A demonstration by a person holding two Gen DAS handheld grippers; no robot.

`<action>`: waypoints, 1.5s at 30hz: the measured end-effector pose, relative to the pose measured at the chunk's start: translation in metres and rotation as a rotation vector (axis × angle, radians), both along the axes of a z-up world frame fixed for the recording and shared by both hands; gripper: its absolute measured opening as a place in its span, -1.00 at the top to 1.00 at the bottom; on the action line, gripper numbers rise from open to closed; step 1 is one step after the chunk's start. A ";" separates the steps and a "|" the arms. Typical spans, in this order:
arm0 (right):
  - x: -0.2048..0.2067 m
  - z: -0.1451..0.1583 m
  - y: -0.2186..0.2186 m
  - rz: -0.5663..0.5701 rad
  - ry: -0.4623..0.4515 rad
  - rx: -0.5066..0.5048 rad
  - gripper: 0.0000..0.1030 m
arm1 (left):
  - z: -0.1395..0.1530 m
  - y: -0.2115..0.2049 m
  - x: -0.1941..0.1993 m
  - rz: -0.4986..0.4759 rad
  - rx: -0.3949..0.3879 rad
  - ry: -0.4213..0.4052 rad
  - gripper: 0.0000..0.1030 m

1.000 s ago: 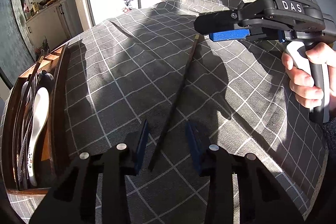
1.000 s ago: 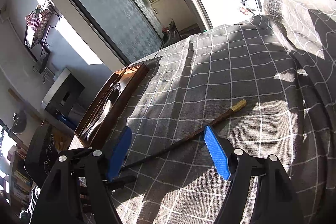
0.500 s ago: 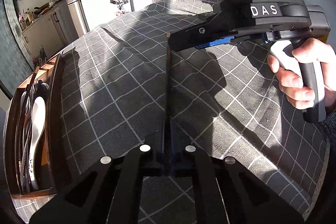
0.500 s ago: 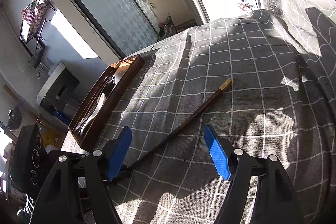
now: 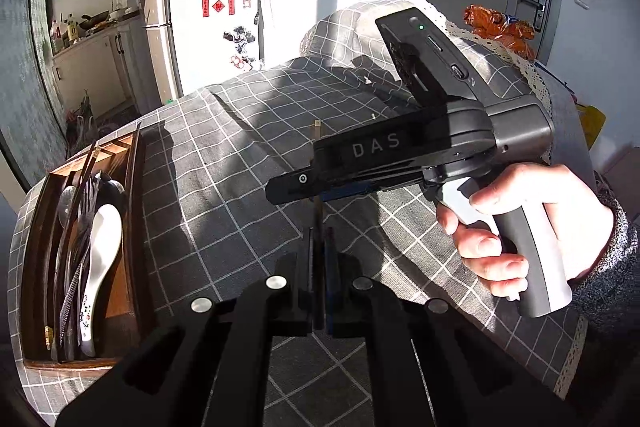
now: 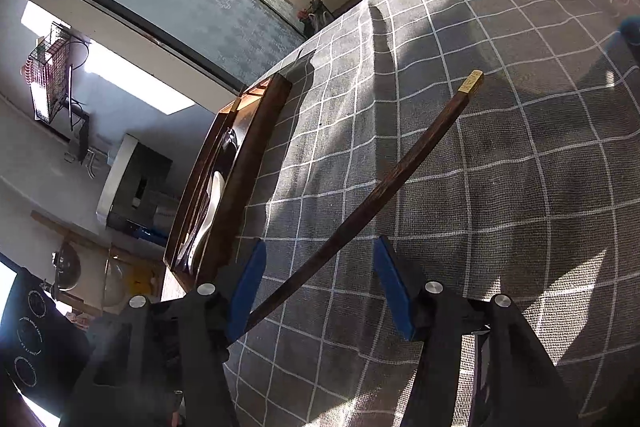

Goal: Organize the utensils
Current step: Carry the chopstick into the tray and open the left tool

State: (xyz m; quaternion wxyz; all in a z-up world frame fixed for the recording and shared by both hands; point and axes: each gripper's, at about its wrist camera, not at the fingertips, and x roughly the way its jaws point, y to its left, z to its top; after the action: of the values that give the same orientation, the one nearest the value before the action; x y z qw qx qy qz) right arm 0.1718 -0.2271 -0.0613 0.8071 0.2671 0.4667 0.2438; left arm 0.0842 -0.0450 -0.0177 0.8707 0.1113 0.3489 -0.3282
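Observation:
My left gripper (image 5: 318, 255) is shut on a dark wooden chopstick (image 5: 317, 163) with a gold tip and holds it lifted off the checked tablecloth. In the right wrist view the same chopstick (image 6: 384, 187) runs up between the blue pads of my open right gripper (image 6: 320, 279), which touches nothing. My right gripper (image 5: 296, 187) also shows in the left wrist view, crossing in front of the chopstick. A wooden utensil tray (image 5: 138, 211) at the left holds a white spoon (image 5: 100, 247), forks and chopsticks.
The table wears a grey checked cloth (image 5: 224, 187). The tray (image 6: 256, 155) sits at the table's left edge. A fridge (image 5: 208, 11) and kitchen cabinets stand beyond the table. A covered chair back (image 5: 360, 23) rises at the far side.
My left gripper closed on the chopstick and has lifted it off the cloth. My right gripper moved left across it and stays open.

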 end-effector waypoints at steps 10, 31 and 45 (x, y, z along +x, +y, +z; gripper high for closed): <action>0.009 0.028 0.047 0.045 -0.076 -0.062 0.64 | -0.001 0.036 -0.006 0.095 -0.002 -0.016 0.90; 0.068 0.025 0.212 0.274 -0.029 -0.142 0.38 | -0.005 0.160 0.030 0.476 0.027 -0.008 0.89; 0.042 0.061 0.144 0.196 -0.158 -0.083 -0.21 | -0.021 0.162 0.071 0.478 0.114 0.018 0.89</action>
State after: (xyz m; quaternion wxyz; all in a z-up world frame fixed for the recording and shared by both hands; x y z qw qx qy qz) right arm 0.2139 -0.0828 0.0000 0.8240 0.1664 0.4351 0.3225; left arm 0.1552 0.1166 -0.0383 0.9128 0.0716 0.3911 -0.0935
